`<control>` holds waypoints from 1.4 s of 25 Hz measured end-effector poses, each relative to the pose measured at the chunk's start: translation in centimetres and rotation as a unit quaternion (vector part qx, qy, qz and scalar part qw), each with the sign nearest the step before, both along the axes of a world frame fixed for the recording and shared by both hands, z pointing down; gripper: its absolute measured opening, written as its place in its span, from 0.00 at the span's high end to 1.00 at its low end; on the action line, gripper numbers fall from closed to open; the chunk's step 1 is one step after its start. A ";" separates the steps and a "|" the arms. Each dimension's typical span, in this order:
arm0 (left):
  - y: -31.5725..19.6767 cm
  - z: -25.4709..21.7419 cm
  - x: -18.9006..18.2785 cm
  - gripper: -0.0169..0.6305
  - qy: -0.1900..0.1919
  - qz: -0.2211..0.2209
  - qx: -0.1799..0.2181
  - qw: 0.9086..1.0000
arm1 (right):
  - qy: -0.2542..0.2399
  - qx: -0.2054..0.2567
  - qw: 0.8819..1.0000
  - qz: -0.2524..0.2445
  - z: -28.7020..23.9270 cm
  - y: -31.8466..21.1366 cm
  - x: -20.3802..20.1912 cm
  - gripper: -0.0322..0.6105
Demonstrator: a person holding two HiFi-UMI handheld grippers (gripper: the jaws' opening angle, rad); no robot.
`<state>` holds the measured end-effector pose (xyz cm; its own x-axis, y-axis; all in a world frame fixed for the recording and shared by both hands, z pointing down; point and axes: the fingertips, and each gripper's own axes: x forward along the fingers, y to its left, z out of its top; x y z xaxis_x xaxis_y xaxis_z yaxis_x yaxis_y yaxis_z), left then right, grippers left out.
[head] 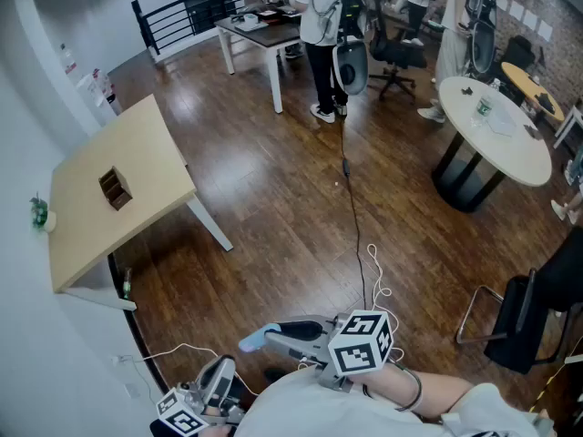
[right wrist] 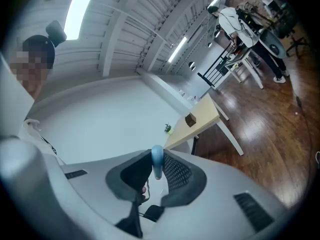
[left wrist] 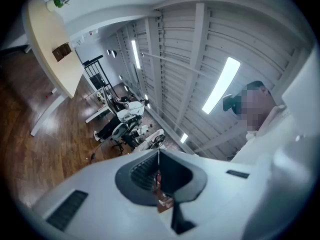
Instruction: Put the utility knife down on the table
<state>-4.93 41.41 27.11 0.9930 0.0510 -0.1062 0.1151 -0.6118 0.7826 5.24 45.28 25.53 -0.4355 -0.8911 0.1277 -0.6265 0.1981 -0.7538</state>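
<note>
The utility knife (head: 254, 340) has a pale blue handle, and its end sticks out to the left of my right gripper (head: 278, 333) low in the head view. In the right gripper view the knife (right wrist: 157, 162) stands pinched between the two dark pads, so this gripper is shut on it. My left gripper (head: 219, 379) hangs at the bottom left, close to my body. Its jaws (left wrist: 159, 160) meet with nothing between them. The light wooden table (head: 137, 153) stands well ahead at the left, far from both grippers. The table (right wrist: 202, 118) also shows beyond the knife.
On the table are a small brown box (head: 114, 188) and a little green plant (head: 38, 211). A cable (head: 353, 217) runs over the wood floor. People stand by a white desk (head: 264, 35) at the back. A round white table (head: 496, 130) and a black chair (head: 533, 321) are at the right.
</note>
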 end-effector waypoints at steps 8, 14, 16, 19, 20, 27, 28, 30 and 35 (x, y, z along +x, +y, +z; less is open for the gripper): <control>-0.2 0.0 0.2 0.97 -0.001 -0.002 -0.003 1.000 | 0.004 -0.007 1.000 -0.003 0.3 -0.2 -0.2 0.85; 0.2 0.2 0.8 0.97 -0.001 -0.010 0.001 1.000 | 0.012 -0.001 1.000 -0.011 0.4 0.1 0.3 0.85; 0.6 0.4 1.2 0.97 -0.003 -0.014 0.000 1.000 | 0.011 -0.003 1.000 -0.014 0.8 0.3 0.6 0.85; 0.7 0.6 1.9 0.97 -0.004 -0.015 -0.005 1.000 | 0.015 -0.006 1.000 -0.015 1.3 0.4 1.2 0.85; 0.7 0.7 2.0 0.97 -0.004 -0.018 -0.005 1.000 | 0.017 -0.007 1.000 -0.019 1.4 0.3 1.3 0.85; 2.0 1.2 2.6 0.97 -0.006 -0.052 0.001 0.999 | 0.029 0.000 0.999 -0.039 1.8 1.6 2.8 0.85; 2.2 1.2 2.9 0.97 -0.006 -0.056 0.006 0.998 | 0.033 0.003 0.999 -0.038 1.9 1.8 3.3 0.85; 2.0 1.2 3.4 0.97 -0.003 -0.067 0.013 0.998 | 0.041 0.008 0.999 -0.035 2.0 1.8 4.5 0.85; 1.7 1.8 3.8 0.97 -0.013 -0.099 0.014 0.995 | 0.053 0.002 0.997 -0.048 2.7 1.6 6.4 0.85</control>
<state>-1.17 43.10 28.89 0.9861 -0.1443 -0.0825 -0.0297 -0.6416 0.7665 11.67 46.89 28.23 -0.5037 -0.8464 0.1733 -0.6802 0.2648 -0.6836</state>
